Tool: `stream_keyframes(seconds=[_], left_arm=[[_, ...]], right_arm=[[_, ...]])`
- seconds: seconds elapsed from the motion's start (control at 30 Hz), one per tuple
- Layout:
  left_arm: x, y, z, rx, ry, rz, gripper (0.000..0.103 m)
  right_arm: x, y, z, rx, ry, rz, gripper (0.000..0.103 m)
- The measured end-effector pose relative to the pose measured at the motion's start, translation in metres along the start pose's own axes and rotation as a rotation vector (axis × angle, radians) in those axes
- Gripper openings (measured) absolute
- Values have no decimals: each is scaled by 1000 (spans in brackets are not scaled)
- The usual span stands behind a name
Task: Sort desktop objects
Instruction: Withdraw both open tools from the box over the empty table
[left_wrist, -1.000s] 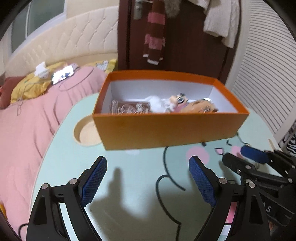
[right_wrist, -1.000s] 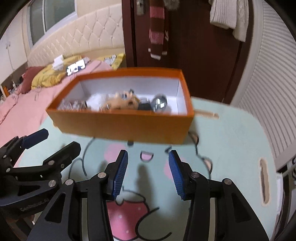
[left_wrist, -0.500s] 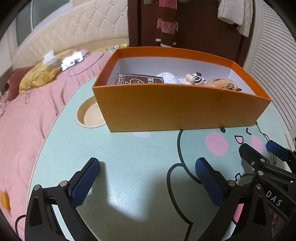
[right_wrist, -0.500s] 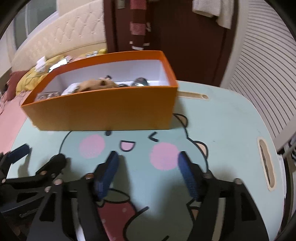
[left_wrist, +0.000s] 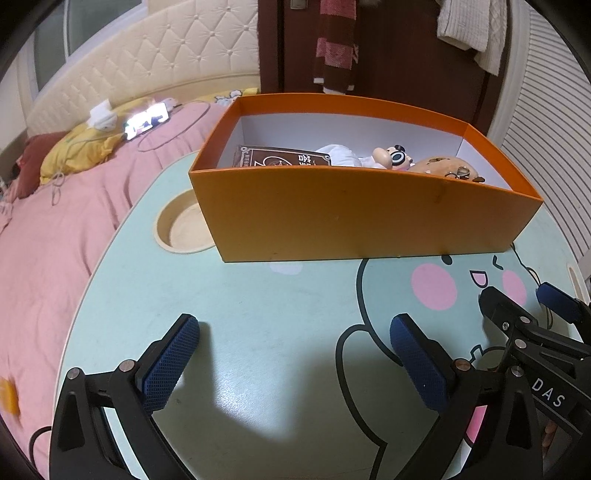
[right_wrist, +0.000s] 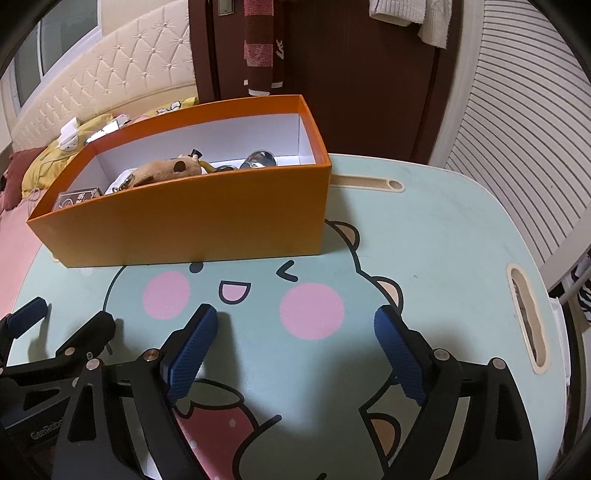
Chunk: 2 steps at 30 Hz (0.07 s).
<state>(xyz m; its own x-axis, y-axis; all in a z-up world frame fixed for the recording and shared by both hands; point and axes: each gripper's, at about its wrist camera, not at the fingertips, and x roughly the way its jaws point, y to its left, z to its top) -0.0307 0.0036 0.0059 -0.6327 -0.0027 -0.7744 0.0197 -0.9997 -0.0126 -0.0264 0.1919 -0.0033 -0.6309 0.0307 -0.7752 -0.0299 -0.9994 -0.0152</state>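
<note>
An orange box (left_wrist: 354, 218) stands at the far side of the mint cartoon table (left_wrist: 258, 314); it also shows in the right wrist view (right_wrist: 192, 229). Inside lie a brown card pack (left_wrist: 280, 160), a white cloth, a small figurine (left_wrist: 391, 158), a brown plush toy (right_wrist: 166, 170) and a shiny metal object (right_wrist: 260, 159). My left gripper (left_wrist: 295, 354) is open and empty, low over the table in front of the box. My right gripper (right_wrist: 295, 343) is open and empty, beside it on the right; it shows at the left wrist view's right edge (left_wrist: 532, 306).
A round cup recess (left_wrist: 183, 230) sits left of the box. A slot (right_wrist: 365, 182) and a handle hole (right_wrist: 526, 317) lie at the table's right side. A pink bed (left_wrist: 55, 221) is on the left, a dark door (right_wrist: 351, 74) behind.
Both grippers have pulled back and lowered toward the table, away from the box. The right gripper's jaws have opened wider. The box has not moved.
</note>
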Motion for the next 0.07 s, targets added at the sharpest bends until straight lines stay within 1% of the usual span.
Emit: stream_keyframes(seconds=[0.07], left_arm=[[1, 4, -1, 1, -2, -4, 102]], right_arm=[[1, 0, 0, 0, 0, 0, 87]])
